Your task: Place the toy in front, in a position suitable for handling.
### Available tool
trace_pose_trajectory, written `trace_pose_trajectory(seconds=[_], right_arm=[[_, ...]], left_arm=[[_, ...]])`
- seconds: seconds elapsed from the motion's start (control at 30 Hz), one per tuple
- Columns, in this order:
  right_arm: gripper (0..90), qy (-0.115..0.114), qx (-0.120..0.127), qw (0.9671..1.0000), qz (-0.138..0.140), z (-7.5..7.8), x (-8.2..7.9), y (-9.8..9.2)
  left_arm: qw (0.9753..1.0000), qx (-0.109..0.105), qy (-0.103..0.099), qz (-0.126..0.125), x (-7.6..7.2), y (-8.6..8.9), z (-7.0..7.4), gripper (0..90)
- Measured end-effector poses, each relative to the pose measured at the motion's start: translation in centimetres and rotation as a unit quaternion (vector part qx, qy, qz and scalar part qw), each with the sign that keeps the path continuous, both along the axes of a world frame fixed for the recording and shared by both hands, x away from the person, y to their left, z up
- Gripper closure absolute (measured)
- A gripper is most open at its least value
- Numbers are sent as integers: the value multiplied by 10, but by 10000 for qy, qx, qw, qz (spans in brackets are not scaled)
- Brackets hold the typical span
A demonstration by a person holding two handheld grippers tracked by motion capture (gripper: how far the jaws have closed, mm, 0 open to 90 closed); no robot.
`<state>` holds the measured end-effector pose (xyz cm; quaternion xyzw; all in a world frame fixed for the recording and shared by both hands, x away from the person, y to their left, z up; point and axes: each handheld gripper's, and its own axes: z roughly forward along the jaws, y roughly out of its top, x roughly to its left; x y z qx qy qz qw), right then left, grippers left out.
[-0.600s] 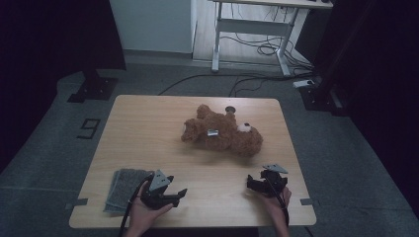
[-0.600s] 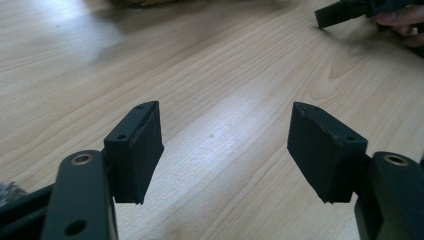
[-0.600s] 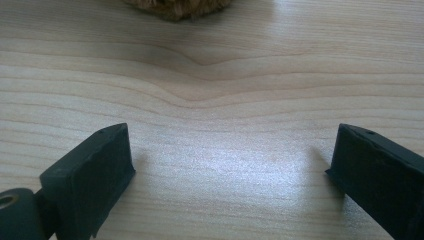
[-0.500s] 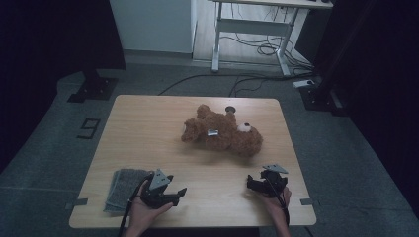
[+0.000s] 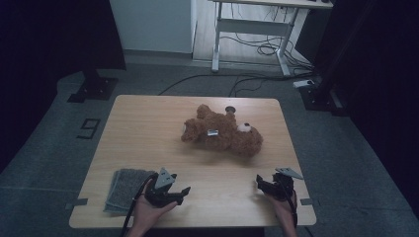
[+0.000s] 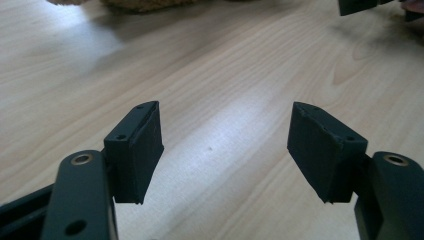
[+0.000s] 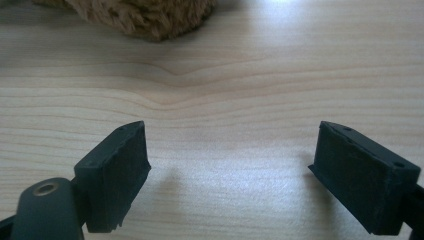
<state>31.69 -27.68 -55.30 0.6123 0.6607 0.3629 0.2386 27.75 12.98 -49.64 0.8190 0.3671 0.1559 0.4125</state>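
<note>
Teddy bear (image 5: 222,133), brown and plush, lies on its side near the middle of the wooden surface (image 5: 143,133), toward the far half, with its head pointing to the right and a small white tag showing on its body. From the high view I see my left hand-held gripper (image 5: 184,192) low over the near edge of the surface, left of centre, and my right hand-held gripper (image 5: 259,182) low over the near edge on the right. Both are well apart from the bear, and neither touches it.

In the left gripper view my left hand-held gripper (image 6: 225,150) has its jaws spread wide with bare wood between them, and a strip of brown fur (image 6: 145,4) sits at the top edge of that view. The tip of the other gripper shows at the upper right corner there. In the right gripper view my right hand-held gripper (image 7: 230,165) is also spread wide over bare wood, holding nothing, with a lump of the bear's fur (image 7: 145,17) ahead at the top.

A folded grey cloth (image 5: 126,187) lies flat at the near left corner of the surface, just beside my left hand (image 5: 148,212). The surface stands on a grey floor (image 5: 346,163).
</note>
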Motion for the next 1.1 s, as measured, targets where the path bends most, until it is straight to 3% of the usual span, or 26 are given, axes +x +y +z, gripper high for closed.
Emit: trace_pose_trajectory(seconds=[0.07,0.13,0.37,0.43,0.67,0.77,0.9,1.0,1.1], right_arm=[[144,-51,41,10000,32,2,-1,-2],[160,-245,74,9996,103,8,-2,-3],[160,-389,158,9986,310,21,7,1],[159,-516,224,9977,374,28,8,6],[183,-832,350,9905,1036,53,11,40],[183,-874,286,9873,1294,63,18,55],[185,-918,103,9846,1485,73,31,70],[184,-869,22,9839,1559,77,43,76],[196,-888,-78,9883,1237,79,52,71]], left_arm=[[9999,-60,-31,102,4,1,4,302],[9994,-206,-125,248,13,0,15,306],[9993,-161,-272,217,34,-11,39,305],[9992,-34,-303,271,45,-13,43,305],[9991,150,-66,398,95,-19,42,305],[9982,303,-27,526,116,-20,40,302],[9971,325,-38,686,137,-20,41,302],[9967,363,19,731,152,-23,38,302],[9967,327,52,747,162,-24,35,303]])
